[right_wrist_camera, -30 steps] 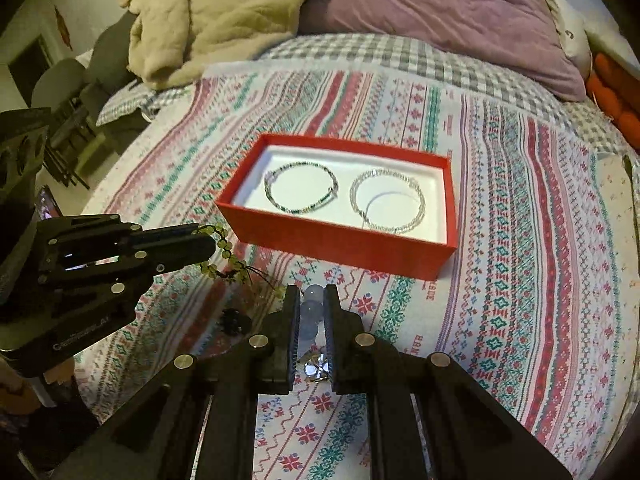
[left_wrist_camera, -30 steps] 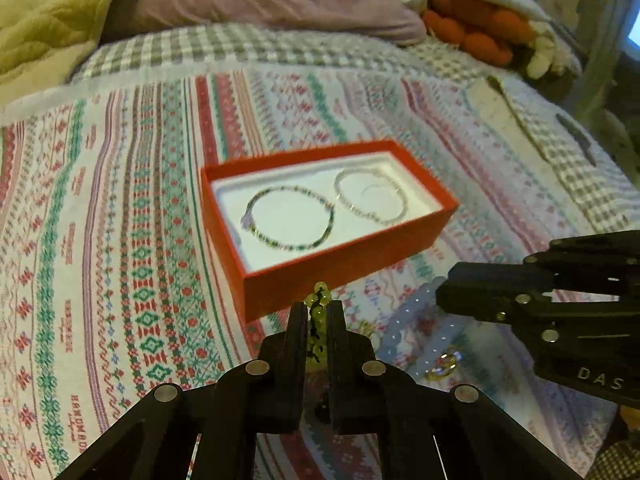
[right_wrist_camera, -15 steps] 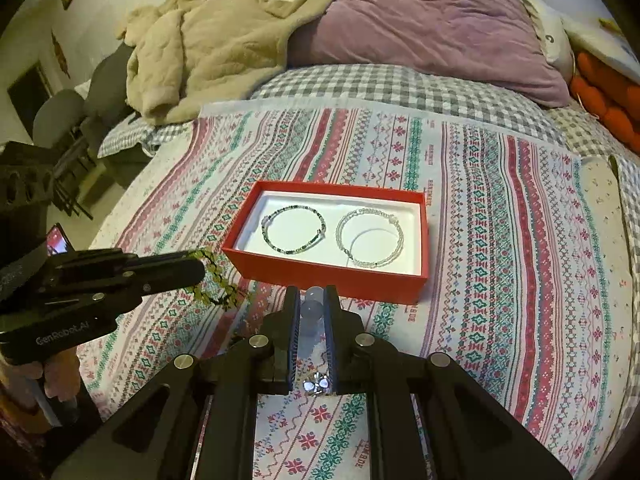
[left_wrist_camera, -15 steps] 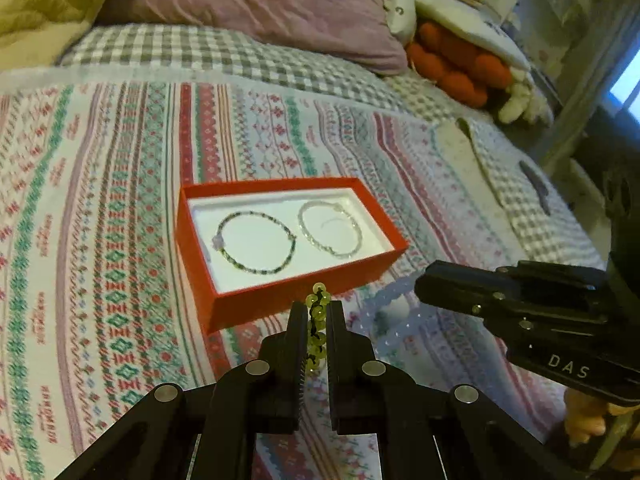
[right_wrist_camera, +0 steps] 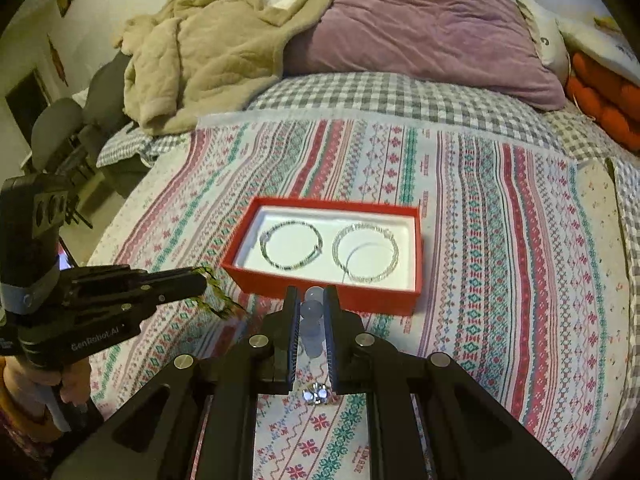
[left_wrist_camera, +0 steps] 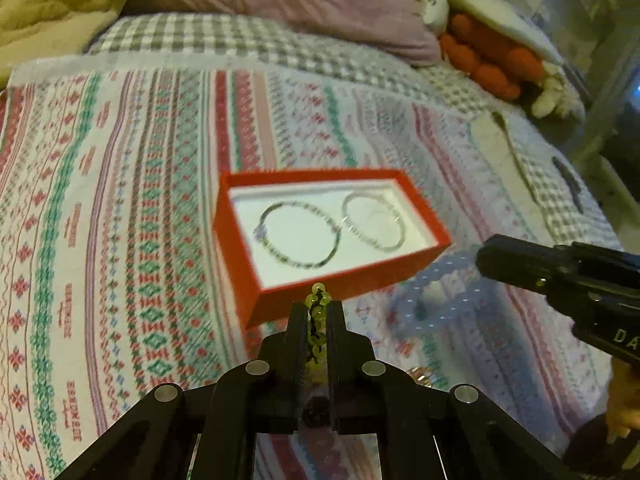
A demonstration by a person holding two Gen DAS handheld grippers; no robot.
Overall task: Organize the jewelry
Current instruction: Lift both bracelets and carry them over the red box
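- Your left tool [left_wrist_camera: 316,316] is closed on a green bead bracelet [left_wrist_camera: 317,312], held above the patterned bedspread [right_wrist_camera: 500,240], just in front of the red box [right_wrist_camera: 332,300]; part of it dangles below the tip in the right wrist view.
- The red box lies on the bed, holding a dark bead bracelet [right_wrist_camera: 291,245] on the left and a clear bead bracelet [right_wrist_camera: 366,252] beside it.
- Your right tool [right_wrist_camera: 312,312] is clamped on a pale blue bead bracelet [right_wrist_camera: 311,320], near the box's front wall.
- A purple blanket [right_wrist_camera: 420,28] lies at the far end.
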